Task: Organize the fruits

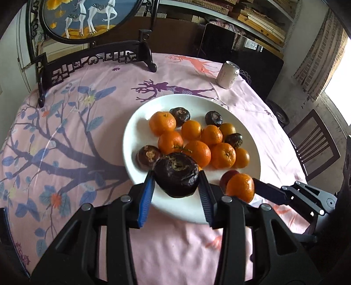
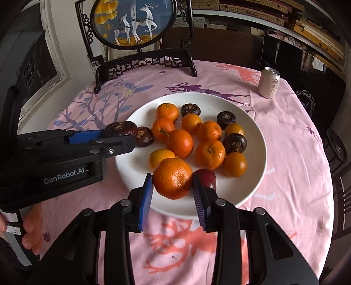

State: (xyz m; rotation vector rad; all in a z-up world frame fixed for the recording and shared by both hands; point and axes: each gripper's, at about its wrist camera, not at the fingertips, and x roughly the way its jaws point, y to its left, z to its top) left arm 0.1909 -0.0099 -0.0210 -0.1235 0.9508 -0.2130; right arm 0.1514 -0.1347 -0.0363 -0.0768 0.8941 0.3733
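The left gripper (image 1: 176,175) clamps a dark water chestnut (image 1: 176,174) crown-up; the right gripper (image 2: 172,178) clamps a tangerine (image 2: 172,178) — both angled down over the plate (image 2: 245,193).

A lived-in home, a dining room by the look of it: a round bench under a pink printed cloth (image 2: 285,140), a carved dark-wood screen (image 2: 140,32) painted with deer, wooden chair (image 1: 316,142), cluttered shelves (image 1: 258,19) behind.

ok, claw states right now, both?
Left claw: shut on a dark purple-brown round water chestnut.
Right claw: shut on an orange round mandarin.
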